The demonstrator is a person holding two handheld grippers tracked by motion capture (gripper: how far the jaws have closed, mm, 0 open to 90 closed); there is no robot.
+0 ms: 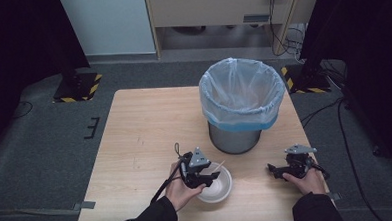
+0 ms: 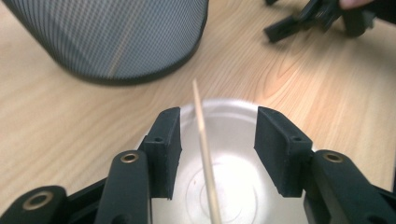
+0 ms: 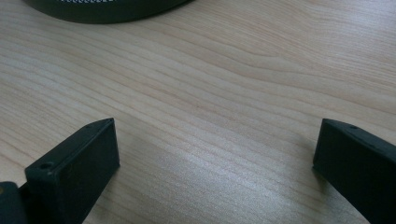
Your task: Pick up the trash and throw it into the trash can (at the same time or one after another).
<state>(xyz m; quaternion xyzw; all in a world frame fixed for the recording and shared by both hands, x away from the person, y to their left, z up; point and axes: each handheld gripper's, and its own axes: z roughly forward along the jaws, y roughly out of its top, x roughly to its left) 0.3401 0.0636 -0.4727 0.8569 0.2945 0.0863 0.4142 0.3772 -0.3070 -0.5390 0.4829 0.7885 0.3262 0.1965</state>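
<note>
Quick count of what's on the desk (image 1: 135, 138): one white bowl (image 1: 218, 188), one thin wooden stick (image 2: 204, 140), one mesh trash bin (image 1: 235, 136) with one clear bag (image 1: 241, 91) lining it, and two grippers – one in each hand.

The left gripper (image 1: 203, 176) sits right over the bowl, at about 6 o'clock on the desk in the high view. In the left gripper view its two black pads stand apart, with the stick running up between them, closer to the pad (image 2: 164, 149) on that view's left. I can't see either pad actually pressing on it, so it's spread around the stick, not pinching. The stick lies slanted across the bowl, its far tip poking out past the rim toward the bin, roughly 1 o'clock from the bowl. The bowl looks empty apart from that one stick.

The bin stands at about 1 o'clock from the bowl, near but not touching it.

The right gripper (image 1: 275, 170) is over at 4 o'clock on the desk, well apart from the bowl. Its jaws are spread wide – the right gripper view has nothing but bare wood grain between the two pads, with the bin's base at the top edge.
</note>
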